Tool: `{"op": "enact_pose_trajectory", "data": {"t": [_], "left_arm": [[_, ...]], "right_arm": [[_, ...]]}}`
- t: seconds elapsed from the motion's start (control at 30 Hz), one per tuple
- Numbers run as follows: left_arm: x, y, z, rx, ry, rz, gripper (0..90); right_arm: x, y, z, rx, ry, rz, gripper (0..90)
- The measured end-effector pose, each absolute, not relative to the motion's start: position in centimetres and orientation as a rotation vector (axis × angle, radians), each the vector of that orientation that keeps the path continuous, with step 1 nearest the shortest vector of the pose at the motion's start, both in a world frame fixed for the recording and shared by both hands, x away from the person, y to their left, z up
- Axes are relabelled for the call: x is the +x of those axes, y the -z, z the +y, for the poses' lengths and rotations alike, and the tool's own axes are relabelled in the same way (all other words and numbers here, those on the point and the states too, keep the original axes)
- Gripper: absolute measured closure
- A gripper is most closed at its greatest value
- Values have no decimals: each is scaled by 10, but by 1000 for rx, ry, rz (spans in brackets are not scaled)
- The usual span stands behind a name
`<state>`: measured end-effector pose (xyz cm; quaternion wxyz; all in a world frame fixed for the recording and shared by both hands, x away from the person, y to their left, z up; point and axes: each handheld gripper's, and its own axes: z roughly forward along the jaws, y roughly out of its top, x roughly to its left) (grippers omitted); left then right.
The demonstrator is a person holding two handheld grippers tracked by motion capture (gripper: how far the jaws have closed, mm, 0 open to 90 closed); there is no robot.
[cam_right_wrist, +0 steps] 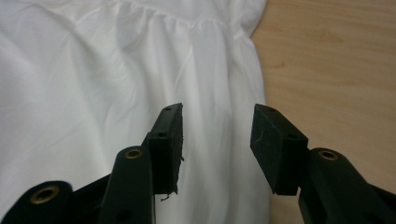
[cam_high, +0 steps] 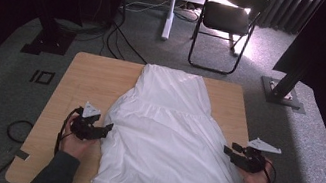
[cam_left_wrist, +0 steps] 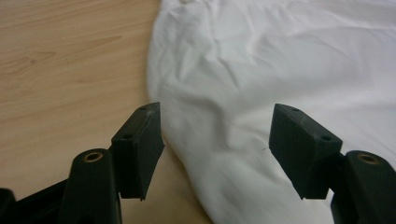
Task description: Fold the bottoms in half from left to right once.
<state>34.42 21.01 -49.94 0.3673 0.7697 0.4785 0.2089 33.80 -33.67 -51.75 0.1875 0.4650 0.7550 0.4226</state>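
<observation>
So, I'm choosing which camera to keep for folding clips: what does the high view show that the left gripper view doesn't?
High view alone: the whole white garment spread on the wooden table, both hands, the right gripper at the cloth's far edge, a folding chair and floor cables. Left gripper view alone: a close look at its open jaws straddling the cloth's edge, nothing gripped. Both: left gripper, white cloth, wood.
</observation>
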Motion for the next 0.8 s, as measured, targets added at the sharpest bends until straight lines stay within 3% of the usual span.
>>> {"op": "enact_pose_trajectory", "data": {"t": [0.2, 0.53, 0.6, 0.63, 0.67, 0.7, 0.73, 0.8], "left_arm": [[384, 513, 213, 1973, -443, 1283, 293], [411, 540, 202, 2021, -347, 1330, 325], [411, 543, 200, 2019, -342, 1326, 378], [410, 543, 200, 2024, -344, 1317, 440], [410, 543, 200, 2024, -344, 1317, 525], [409, 543, 200, 2043, -345, 1311, 525], [407, 543, 200, 2052, -358, 1313, 710], [405, 543, 204, 2052, -352, 1315, 849]], "right_arm": [[380, 520, -318, 1317, -1159, 2133, 503], [435, 536, -282, 1339, -1107, 2208, 479], [440, 541, -278, 1354, -1091, 2222, 530], [442, 543, -277, 1357, -1082, 2238, 587], [442, 543, -277, 1357, -1082, 2238, 587], [442, 546, -275, 1356, -1063, 2251, 661], [441, 550, -274, 1374, -1010, 2271, 787], [438, 552, -274, 1371, -1006, 2269, 855]]}}
